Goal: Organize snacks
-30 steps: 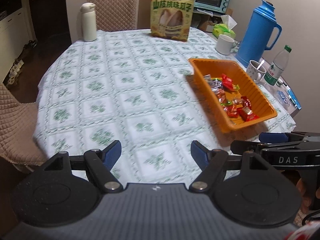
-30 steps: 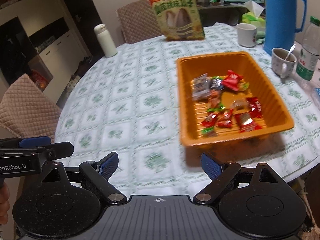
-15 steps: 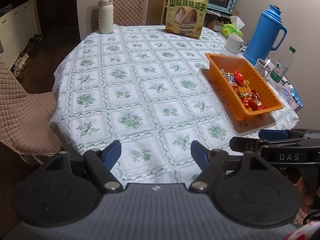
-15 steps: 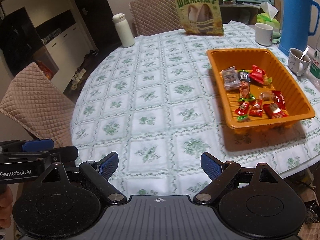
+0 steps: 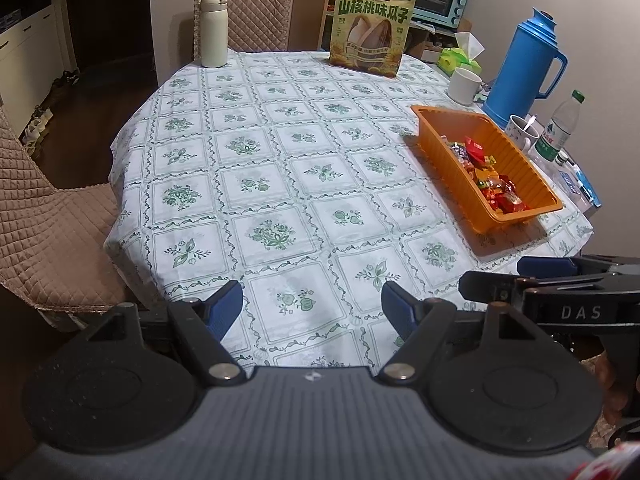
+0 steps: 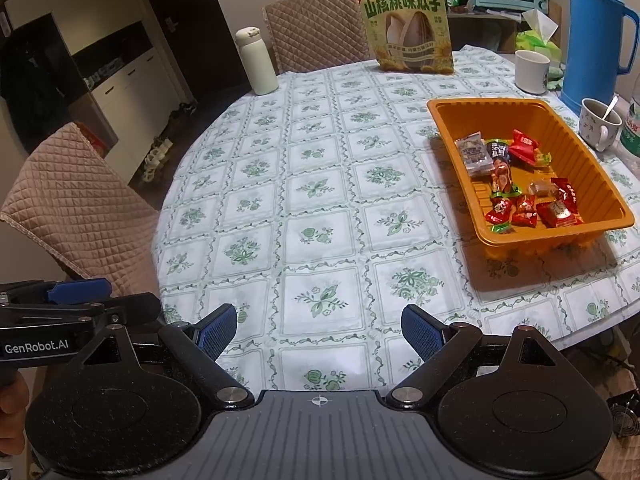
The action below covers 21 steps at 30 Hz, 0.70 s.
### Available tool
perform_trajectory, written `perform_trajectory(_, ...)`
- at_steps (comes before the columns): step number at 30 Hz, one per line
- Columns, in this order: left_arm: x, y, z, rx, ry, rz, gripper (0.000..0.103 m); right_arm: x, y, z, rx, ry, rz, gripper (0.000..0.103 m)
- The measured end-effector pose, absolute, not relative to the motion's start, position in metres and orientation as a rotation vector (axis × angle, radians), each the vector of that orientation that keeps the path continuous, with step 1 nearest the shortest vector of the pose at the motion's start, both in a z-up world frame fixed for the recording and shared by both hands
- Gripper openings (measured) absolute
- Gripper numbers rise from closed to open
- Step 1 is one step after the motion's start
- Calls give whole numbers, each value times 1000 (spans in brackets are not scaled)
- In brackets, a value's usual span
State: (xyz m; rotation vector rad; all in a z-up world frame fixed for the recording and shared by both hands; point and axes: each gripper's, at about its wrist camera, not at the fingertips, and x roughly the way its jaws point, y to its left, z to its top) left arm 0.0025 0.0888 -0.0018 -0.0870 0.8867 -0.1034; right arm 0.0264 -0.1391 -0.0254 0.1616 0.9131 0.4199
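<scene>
An orange tray [image 5: 436, 142] [image 6: 452, 118] sits on the right side of the round table and holds several wrapped snacks [image 5: 494, 182] [image 6: 520, 184], mostly red. A large green bag of sunflower seeds [image 5: 371, 30] [image 6: 408, 24] stands upright at the table's far edge. My left gripper [image 5: 312, 306] is open and empty over the near table edge, left of the tray. My right gripper [image 6: 318, 332] is open and empty over the near edge, well short of the tray. Each gripper shows at the edge of the other's view.
A white flask [image 5: 214, 30] stands at the far left of the table [image 5: 280, 148]. A blue thermos jug [image 5: 528, 60], a white mug [image 5: 464, 86], a cup with a spoon [image 6: 598, 124] and a water bottle [image 5: 560, 128] stand beyond the tray. Quilted chairs [image 6: 76, 204] stand at left and far side.
Both grippers have pulled back from the table, so the tray and table look smaller and farther away. Both stay open and empty. The objects on the table have not moved.
</scene>
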Motion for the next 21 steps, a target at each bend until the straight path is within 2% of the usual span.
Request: perform_trajectory(21, 0, 90, -1, -85, 879, -117, 75, 20, -141, -22, 158, 906, 411, 89)
